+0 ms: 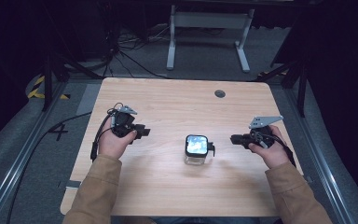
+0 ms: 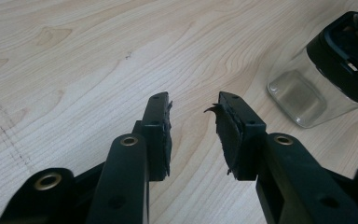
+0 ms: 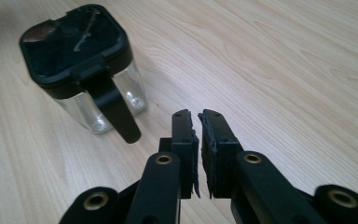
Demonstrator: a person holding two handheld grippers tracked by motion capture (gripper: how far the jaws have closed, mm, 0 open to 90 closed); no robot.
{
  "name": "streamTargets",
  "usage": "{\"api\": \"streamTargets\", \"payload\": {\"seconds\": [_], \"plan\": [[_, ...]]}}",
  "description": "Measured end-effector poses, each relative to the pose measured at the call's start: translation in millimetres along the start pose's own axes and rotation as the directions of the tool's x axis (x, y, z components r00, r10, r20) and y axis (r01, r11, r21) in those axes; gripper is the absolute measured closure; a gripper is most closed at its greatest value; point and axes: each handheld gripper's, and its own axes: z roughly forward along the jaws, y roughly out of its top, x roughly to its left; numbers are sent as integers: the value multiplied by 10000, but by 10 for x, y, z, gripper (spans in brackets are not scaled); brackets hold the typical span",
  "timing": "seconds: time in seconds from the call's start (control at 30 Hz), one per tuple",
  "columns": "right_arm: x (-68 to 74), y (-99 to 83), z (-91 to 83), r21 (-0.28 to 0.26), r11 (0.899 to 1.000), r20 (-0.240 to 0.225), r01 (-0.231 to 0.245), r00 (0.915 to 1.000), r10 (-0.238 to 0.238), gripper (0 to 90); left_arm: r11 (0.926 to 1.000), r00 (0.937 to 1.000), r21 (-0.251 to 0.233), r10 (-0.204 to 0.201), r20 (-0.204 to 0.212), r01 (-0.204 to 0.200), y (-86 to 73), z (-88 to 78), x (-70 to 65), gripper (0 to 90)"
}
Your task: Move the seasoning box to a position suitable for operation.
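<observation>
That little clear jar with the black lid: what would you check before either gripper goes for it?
1. Jar upright on the table: ok.
2. Black lid seated on the jar: ok.
3. Lid's handle facing the right gripper: ok.
4. Left gripper open, nothing between its jaws: ok.
5. Right gripper wide enough to take the handle: not ok, jaws nearly closed.
6. Jar's contents: cannot tell.

wooden table [image 1: 168, 107], metal stand [image 1: 208, 21], floor cables [image 1: 121, 51]
</observation>
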Motion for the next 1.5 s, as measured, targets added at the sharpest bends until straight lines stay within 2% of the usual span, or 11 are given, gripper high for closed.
{"api": "streamTargets", "payload": {"seconds": [0.13, 0.27, 0.4, 0.43, 0.47, 0.53, 0.63, 0.7, 0.9, 1.3, 1.5], "plan": [[22, 6, 1, -27, 10000, -453, -85, 9989, 84, 870, 10000, 10000, -53, 0, 43, 0, 0, -15, -4, 661], [22, 7, 2, -21, 10000, -430, -90, 9990, 89, 873, 9997, 9999, -170, -145, 35, 145, -4, -40, -14, 661], [44, 11, 7, 55, 10000, -572, -43, 9984, 46, 896, 9998, 10000, -211, -30, 60, 32, -3, -47, -10, 661], [63, 12, 20, 132, 9999, -864, -7, 9963, 18, 899, 9998, 10000, -212, -58, 42, 59, -3, -42, -12, 661], [113, 16, 57, 257, 9994, -1453, 234, 9892, -194, 900, 9999, 10000, -142, -54, 83, 55, -3, -43, -12, 661], [195, 22, 115, 488, 9970, -1928, 600, 9800, -495, 900, 9999, 10000, -117, -36, 74, 37, -4, -41, -15, 661], [276, 37, 175, 591, 9942, -2231, 902, 9719, -749, 900, 9999, 10000, -145, -35, 70, 36, -1, -44, -22, 662], [397, 57, 257, 712, 9899, -2656, 1225, 9589, -996, 900, 9999, 10000, -137, -12, 66, 12, 1, -44, -27, 662], [534, 68, 373, 878, 9835, -2966, 1581, 9467, -1257, 900, 10000, 10000, -69, 54, 82, -53, 0, -29, -27, 661], [473, 8, 490, 1086, 9869, -2478, 1194, 9647, -894, 900, 10000, 9999, -45, 88, 81, -87, -1, -29, -29, 662], [431, 14, 493, 995, 9900, -2275, 1004, 9708, -756, 900, 9999, 9999, -118, -115, 48, 115, -15, -44, -34, 661]]}}
